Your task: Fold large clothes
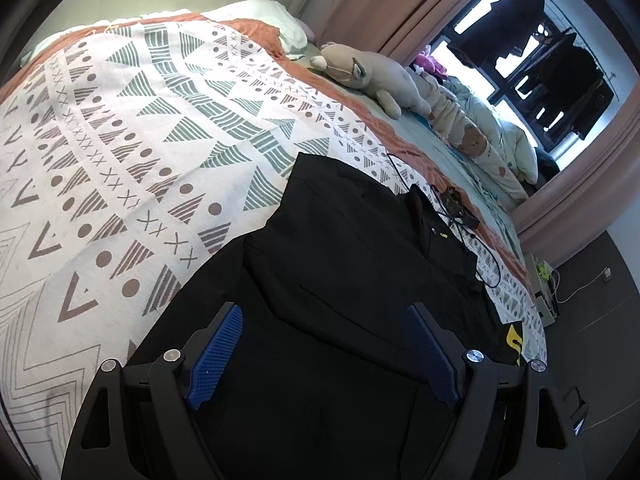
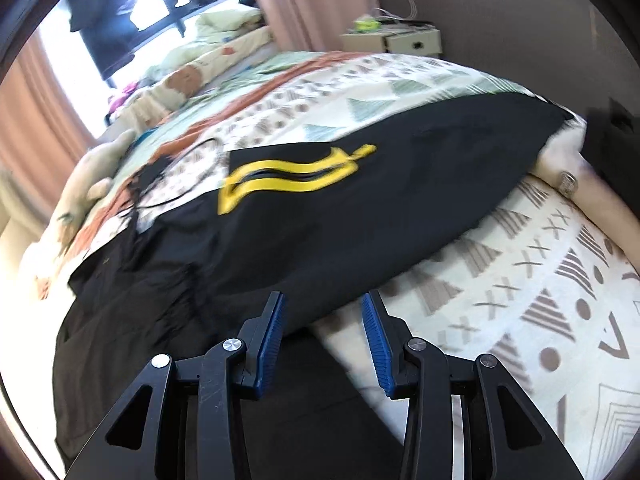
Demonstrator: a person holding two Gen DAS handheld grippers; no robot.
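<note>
A large black garment (image 1: 340, 264) lies on the bed, one layer lapped over another. In the right wrist view the black garment (image 2: 360, 208) shows a yellow print (image 2: 280, 180) on its upper flap. My left gripper (image 1: 324, 308) hovers over the cloth, open wide, its blue pads (image 1: 218, 352) holding nothing. My right gripper (image 2: 323, 296) is open just above the garment's near edge, and nothing is pinched between its fingers. A hand (image 2: 560, 160) rests at the garment's far corner. The right wrist view is blurred by motion.
A patterned blanket (image 1: 140, 140) covers the bed. A black cable with a small device (image 1: 456, 204) lies beside the garment. A plush toy (image 1: 372, 76) and bedding lie toward the window. A nightstand (image 2: 396, 40) stands past the bed's edge, by the pink curtains (image 2: 288, 4).
</note>
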